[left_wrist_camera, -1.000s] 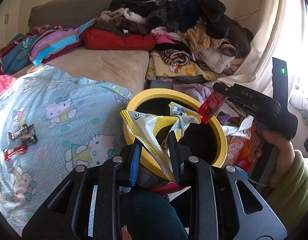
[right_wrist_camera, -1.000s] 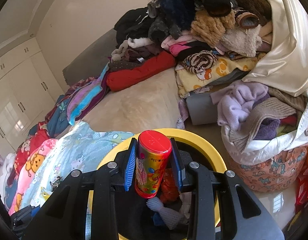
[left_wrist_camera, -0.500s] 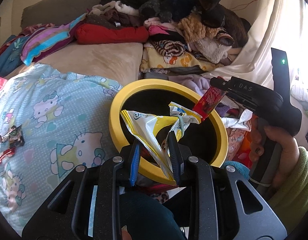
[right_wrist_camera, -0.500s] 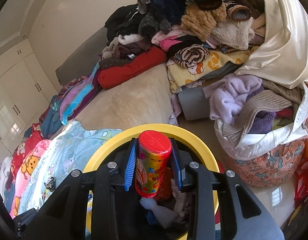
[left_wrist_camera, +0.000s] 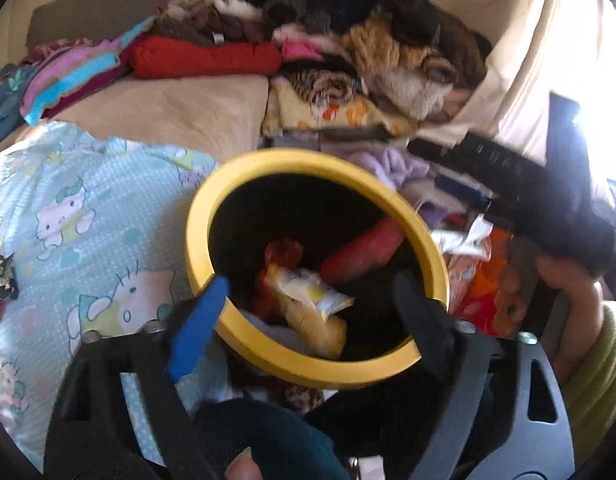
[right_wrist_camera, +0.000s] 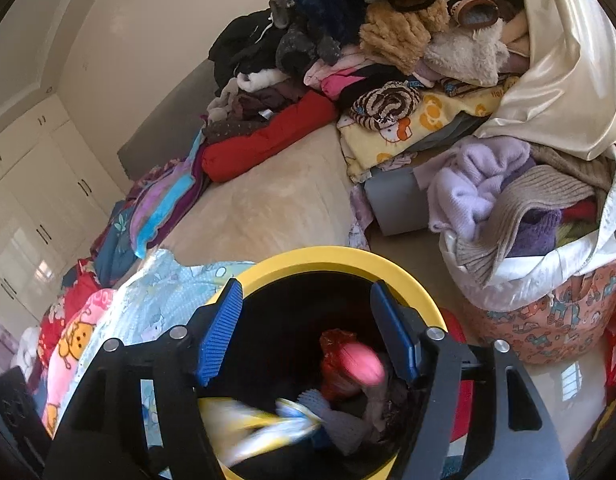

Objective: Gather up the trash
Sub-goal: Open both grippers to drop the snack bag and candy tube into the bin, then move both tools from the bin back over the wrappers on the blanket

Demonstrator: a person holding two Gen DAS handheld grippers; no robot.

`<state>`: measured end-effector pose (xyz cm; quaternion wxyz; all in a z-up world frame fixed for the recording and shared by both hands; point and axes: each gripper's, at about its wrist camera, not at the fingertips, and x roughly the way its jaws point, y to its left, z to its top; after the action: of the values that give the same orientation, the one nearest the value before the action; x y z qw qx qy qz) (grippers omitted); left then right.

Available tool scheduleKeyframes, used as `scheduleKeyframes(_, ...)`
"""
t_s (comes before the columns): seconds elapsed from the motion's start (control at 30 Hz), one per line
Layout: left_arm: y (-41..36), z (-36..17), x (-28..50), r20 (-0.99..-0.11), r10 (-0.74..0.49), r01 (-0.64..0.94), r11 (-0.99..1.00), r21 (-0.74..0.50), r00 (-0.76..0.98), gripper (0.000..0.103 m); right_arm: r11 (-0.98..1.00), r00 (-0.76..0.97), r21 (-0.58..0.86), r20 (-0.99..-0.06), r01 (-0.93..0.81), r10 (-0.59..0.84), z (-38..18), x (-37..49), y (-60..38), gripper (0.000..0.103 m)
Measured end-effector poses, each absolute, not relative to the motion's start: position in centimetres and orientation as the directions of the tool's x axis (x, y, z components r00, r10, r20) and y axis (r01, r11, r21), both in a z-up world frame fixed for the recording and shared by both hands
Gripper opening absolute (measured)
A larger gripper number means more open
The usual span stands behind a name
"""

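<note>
While both jaws are opening, each hand-held gripper (left_wrist_camera: 312, 296) (right_wrist_camera: 308, 332) tilts over the bin (left_wrist_camera: 212, 208).

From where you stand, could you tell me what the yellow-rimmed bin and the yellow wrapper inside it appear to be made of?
The bin looks like moulded plastic: its yellow rim is smooth, even and matte, with a dark inner wall. The yellow wrapper seems to be thin plastic film, probably a snack bag: it is crumpled, glossy and printed, though motion blur leaves the finish partly open.
</note>
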<state>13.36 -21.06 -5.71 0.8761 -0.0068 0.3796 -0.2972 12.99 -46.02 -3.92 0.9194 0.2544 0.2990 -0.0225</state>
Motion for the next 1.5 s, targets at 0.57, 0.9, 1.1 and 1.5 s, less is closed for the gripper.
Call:
scheduleKeyframes(0.57, -14.1, -2.8, 12.2, -0.586, -0.382, 0.331, 0.923, -0.199, 0.715, 0.092, 0.927, 0.809, 0.361, -0.573, 0.101, 0.134, -2.6, 13.4, -40.5, 0.079)
scheduleKeyframes(0.9, -9.7, -1.0, 12.2, -0.542, -0.311, 0.237, 0.95, -0.203, 0.781, 0.092, 0.943, 0.807, 0.332, -0.554, -0.009, 0.203, -1.3, 13.0, -36.0, 0.083)
scheduleKeyframes(1.1, -7.4, -0.3, 11.9, -0.521, -0.269, 0.185, 0.96, -0.208, 0.81, 0.092, 0.948, 0.8, 0.312, -0.55, -0.069, 0.239, -0.8, 12.7, -33.6, 0.083)
scheduleKeyframes(1.5, -2.8, 1.1, 11.4, -0.481, -0.201, 0.103, 0.97, -0.221, 0.854, 0.092, 0.939, 0.786, 0.308, -0.537, -0.156, 0.307, -0.3, 11.9, -29.6, 0.083)
